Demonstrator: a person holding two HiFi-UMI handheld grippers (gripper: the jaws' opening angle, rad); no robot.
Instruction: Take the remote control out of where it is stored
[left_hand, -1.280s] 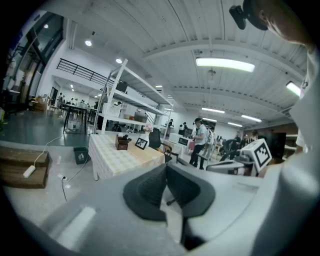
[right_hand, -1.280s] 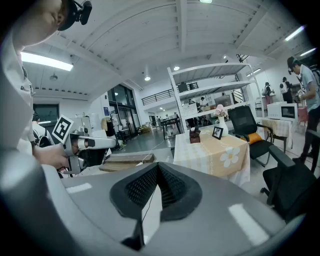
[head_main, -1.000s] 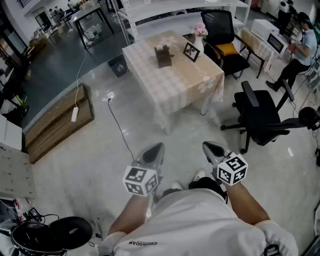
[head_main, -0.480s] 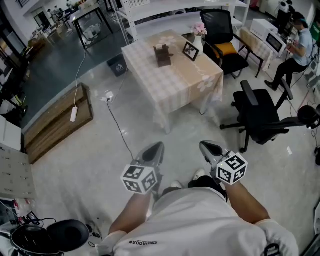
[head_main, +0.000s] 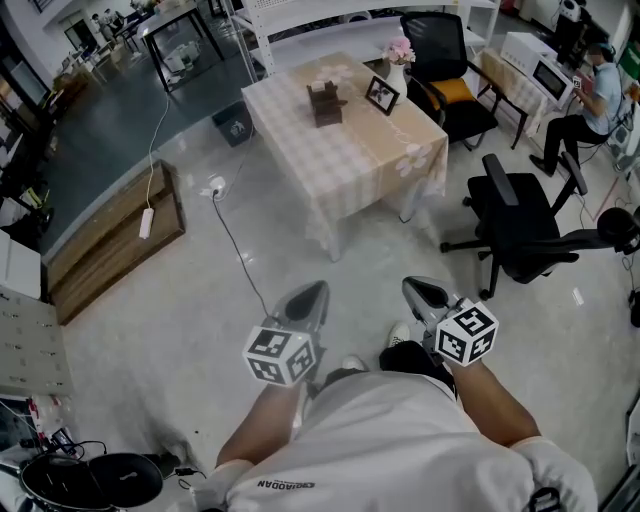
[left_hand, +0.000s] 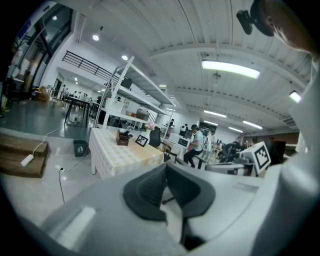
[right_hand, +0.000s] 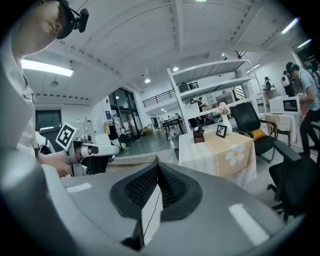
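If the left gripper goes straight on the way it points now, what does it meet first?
The left gripper points over bare floor. The cloth-covered table probably comes first, though depth is unclear.

The bench (head_main: 350, 165), draped in a pale checked cloth with flower prints, carries 3 things near its far end: a brown wooden box (head_main: 325, 104), a black picture frame (head_main: 381, 96) standing just beside it, and a white vase of pink flowers (head_main: 399, 68) at the corner. The glossy grey floor (head_main: 180, 320) bears the bench, 1 dark bin (head_main: 233, 125) and 1 black office chair (head_main: 520, 228).
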